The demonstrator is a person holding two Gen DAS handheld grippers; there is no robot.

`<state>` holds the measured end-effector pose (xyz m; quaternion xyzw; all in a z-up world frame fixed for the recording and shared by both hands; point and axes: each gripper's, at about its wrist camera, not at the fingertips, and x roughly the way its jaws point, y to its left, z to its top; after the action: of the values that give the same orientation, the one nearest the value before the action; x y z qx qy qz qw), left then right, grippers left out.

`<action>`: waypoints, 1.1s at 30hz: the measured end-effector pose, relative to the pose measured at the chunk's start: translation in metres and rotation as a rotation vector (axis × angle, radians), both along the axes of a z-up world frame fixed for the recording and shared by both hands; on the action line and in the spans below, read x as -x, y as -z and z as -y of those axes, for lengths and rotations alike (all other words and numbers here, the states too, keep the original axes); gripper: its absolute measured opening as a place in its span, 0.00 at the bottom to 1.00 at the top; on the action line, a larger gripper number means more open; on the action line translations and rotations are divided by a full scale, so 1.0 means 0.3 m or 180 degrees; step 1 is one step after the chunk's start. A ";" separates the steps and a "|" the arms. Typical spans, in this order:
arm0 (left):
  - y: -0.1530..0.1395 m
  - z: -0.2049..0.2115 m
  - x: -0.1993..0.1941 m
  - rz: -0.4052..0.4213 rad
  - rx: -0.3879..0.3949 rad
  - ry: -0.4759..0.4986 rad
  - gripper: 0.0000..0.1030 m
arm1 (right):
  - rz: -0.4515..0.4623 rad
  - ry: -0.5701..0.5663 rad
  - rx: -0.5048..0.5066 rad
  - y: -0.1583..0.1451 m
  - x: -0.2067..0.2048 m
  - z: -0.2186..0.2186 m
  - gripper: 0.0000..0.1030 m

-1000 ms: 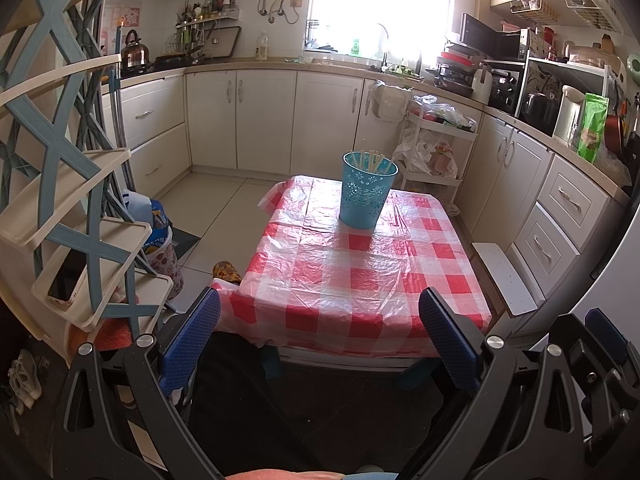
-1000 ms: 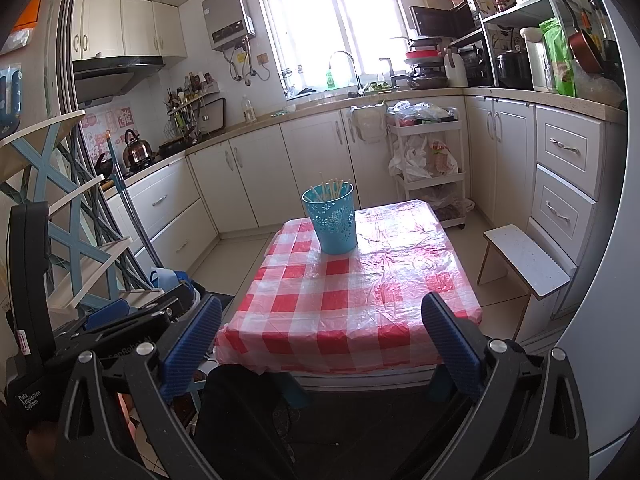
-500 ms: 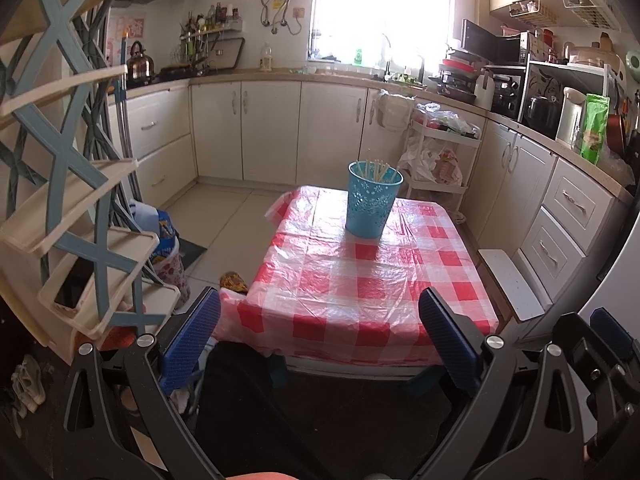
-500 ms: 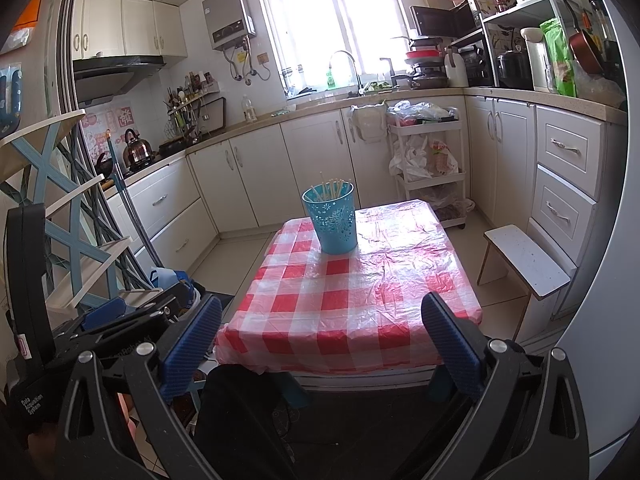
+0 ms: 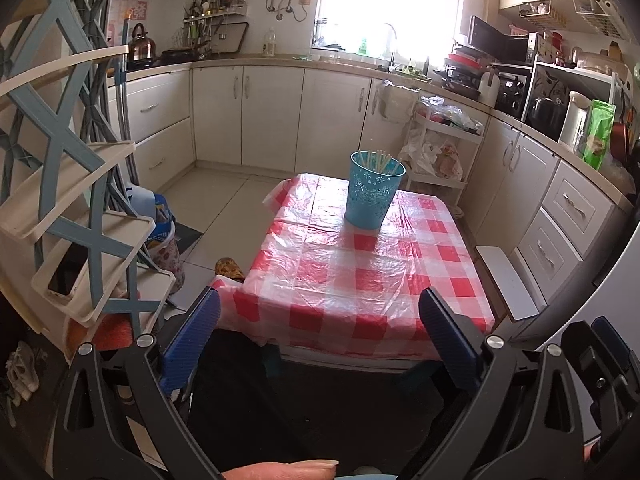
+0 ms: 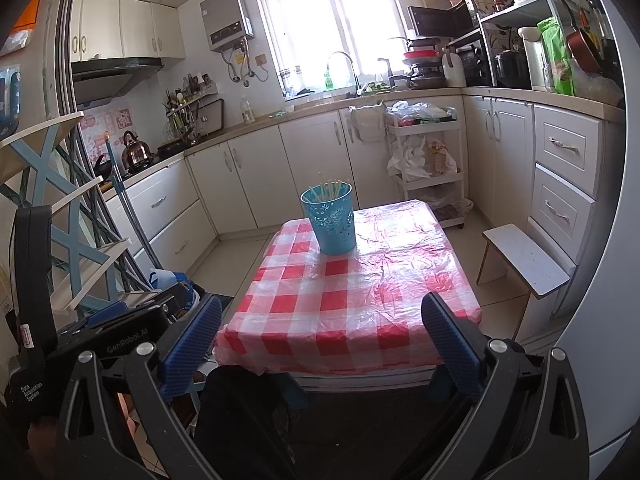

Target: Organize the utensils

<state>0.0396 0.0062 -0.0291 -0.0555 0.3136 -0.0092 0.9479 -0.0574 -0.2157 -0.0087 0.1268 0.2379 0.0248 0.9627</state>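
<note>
Chopsticks (image 5: 379,159) stand in the holder (image 5: 374,192) on the table's (image 5: 360,280) far end.

A small table (image 5: 360,352) stands on the pale tiled kitchen floor (image 5: 224,200), covered by a red-and-white checked plastic cloth (image 5: 360,280). A blue perforated cup (image 5: 374,192) holding pale chopsticks (image 5: 378,158) stands upright near its far edge.
</note>
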 end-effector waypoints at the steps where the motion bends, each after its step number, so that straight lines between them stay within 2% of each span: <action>1: 0.001 0.001 -0.003 -0.0007 -0.0003 -0.0001 0.93 | 0.0001 0.0000 0.0001 -0.003 -0.004 -0.001 0.93; 33: 0.006 -0.003 -0.011 -0.0042 0.0000 0.0000 0.93 | -0.0014 -0.0005 0.0003 -0.008 -0.007 0.001 0.93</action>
<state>0.0430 0.0072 -0.0309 -0.0555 0.3199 -0.0088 0.9458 -0.0552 -0.2161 -0.0061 0.1262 0.2401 0.0251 0.9622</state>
